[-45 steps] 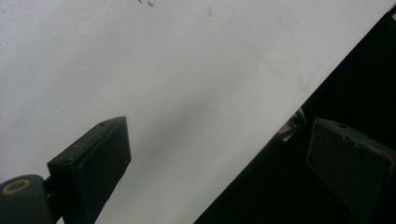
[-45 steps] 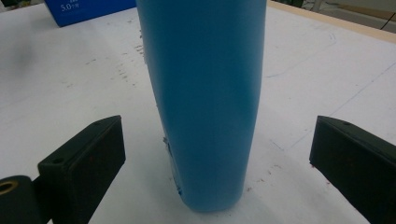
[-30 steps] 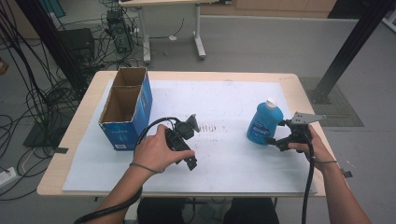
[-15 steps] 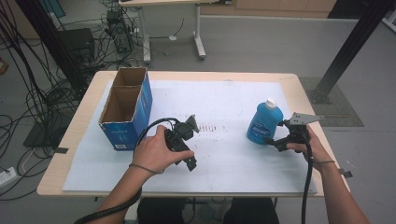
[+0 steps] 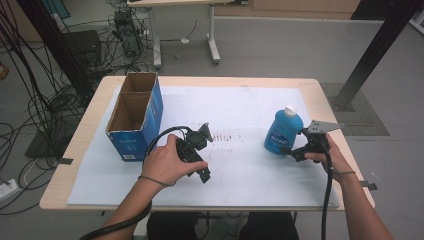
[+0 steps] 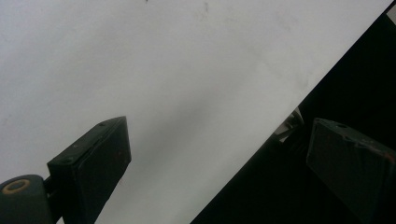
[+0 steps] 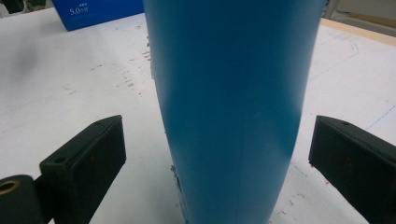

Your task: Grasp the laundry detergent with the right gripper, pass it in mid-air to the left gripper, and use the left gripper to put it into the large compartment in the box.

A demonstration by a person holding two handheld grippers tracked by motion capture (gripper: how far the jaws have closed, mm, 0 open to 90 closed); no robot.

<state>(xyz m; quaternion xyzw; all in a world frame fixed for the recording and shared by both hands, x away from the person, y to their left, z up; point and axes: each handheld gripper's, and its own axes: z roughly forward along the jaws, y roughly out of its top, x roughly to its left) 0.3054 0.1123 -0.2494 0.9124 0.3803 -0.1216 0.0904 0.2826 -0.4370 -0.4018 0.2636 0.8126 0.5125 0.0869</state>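
A: What covers the table (image 5: 75,150)?
B: A white sheet (image 5: 250,165), with an open blue cardboard box (image 5: 135,120) at its left.
A: And the blue bottle (image 5: 282,131)?
B: Upright on the sheet's right side, between the right gripper's (image 7: 217,154) 2 spread jaws, neither touching it.
A: The left gripper (image 6: 219,154)?
B: Also released, empty, held low over the sheet.

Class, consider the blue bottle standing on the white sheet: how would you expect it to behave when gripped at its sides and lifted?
The blue bottle looks like smooth plastic, so it may be slippery and flex slightly under squeeze. Standing upright and taller than wide, it could tip if nudged up high. The right hand-held gripper has open jaws on either side of the body, apart from it; its rounded sides probably call for a centred grip.
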